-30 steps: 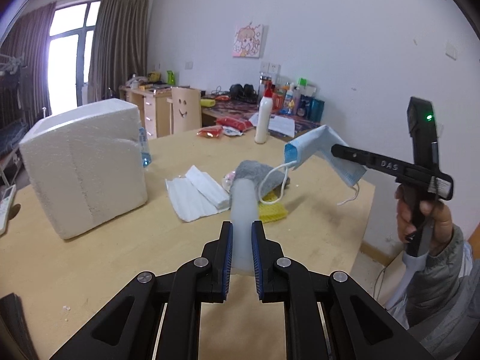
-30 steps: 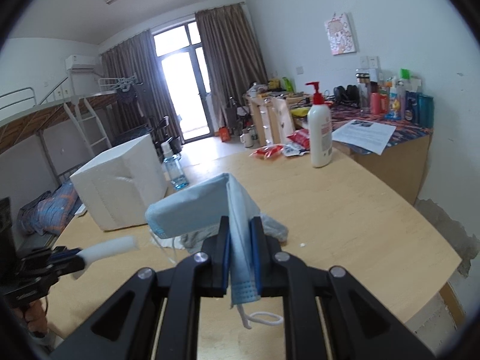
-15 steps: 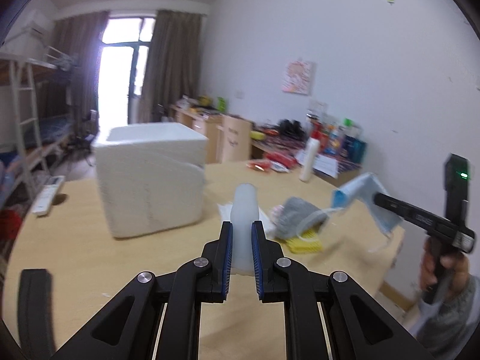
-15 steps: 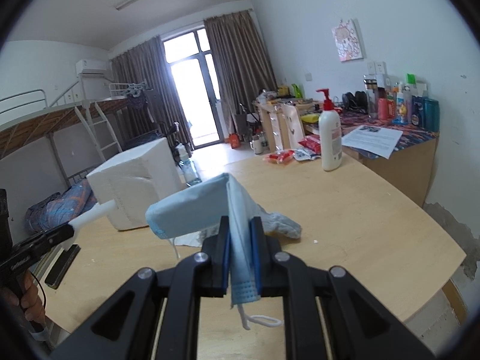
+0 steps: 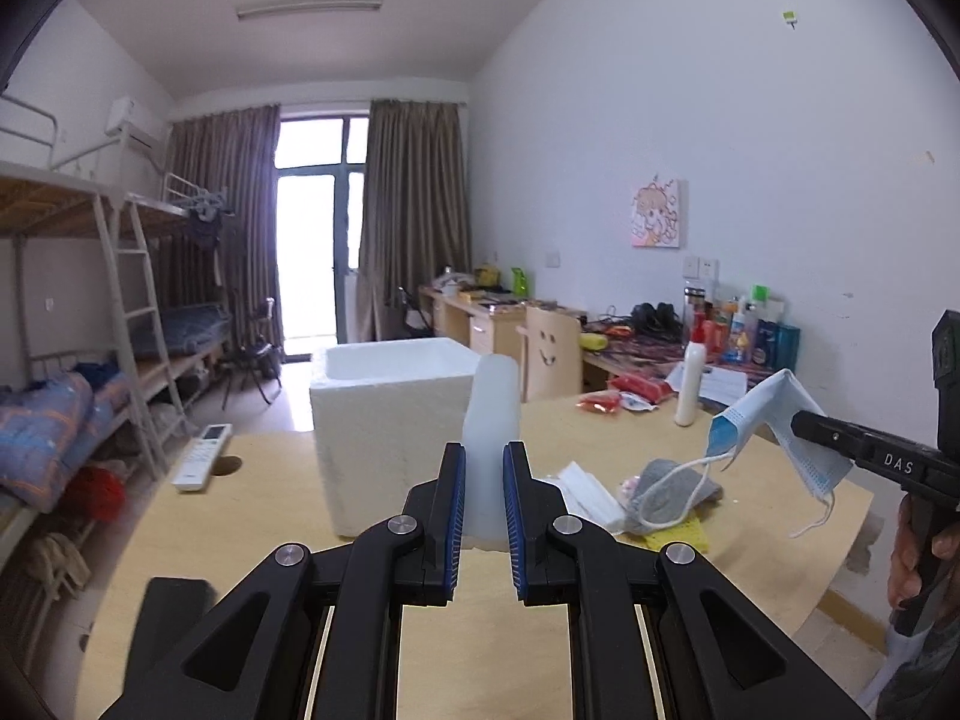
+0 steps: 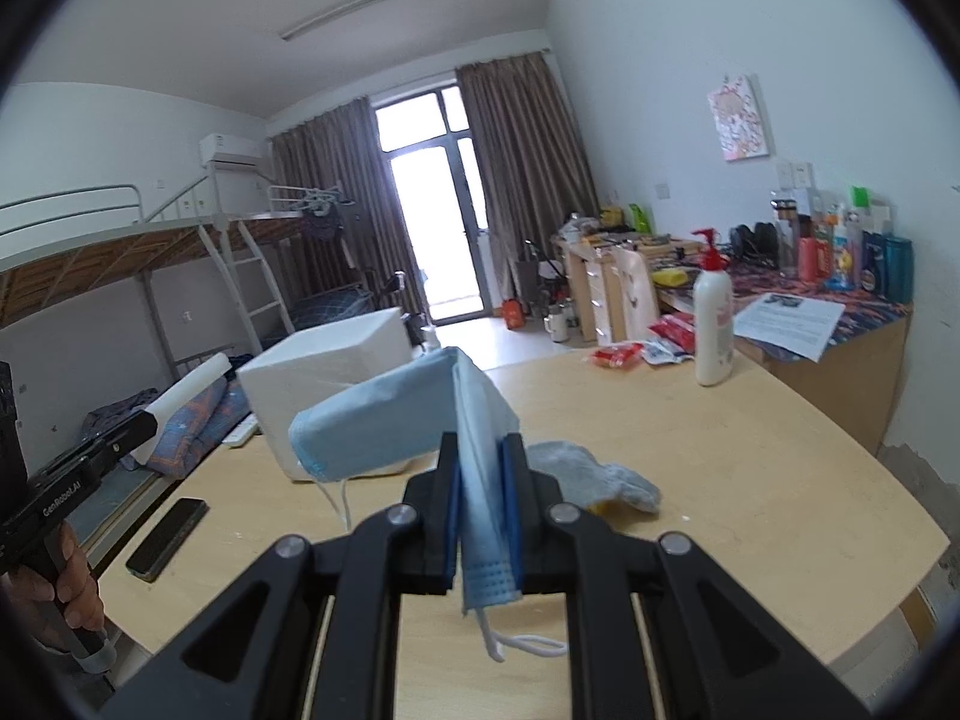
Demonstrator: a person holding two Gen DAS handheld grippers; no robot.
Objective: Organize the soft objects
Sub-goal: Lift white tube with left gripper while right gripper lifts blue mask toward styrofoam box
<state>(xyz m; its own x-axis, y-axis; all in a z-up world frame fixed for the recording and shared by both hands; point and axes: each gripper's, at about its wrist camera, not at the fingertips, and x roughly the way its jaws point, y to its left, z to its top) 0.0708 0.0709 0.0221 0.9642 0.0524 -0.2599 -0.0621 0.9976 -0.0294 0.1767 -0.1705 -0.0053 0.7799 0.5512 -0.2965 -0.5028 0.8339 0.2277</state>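
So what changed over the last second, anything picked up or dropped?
Nothing was picked up or dropped. Both grippers rose and tilted up: the foam box now shows its open top and more of the room is in view. The left gripper stays shut on the white foam piece, the right gripper on the blue face mask. The grey cloth lies unmoved on the table.
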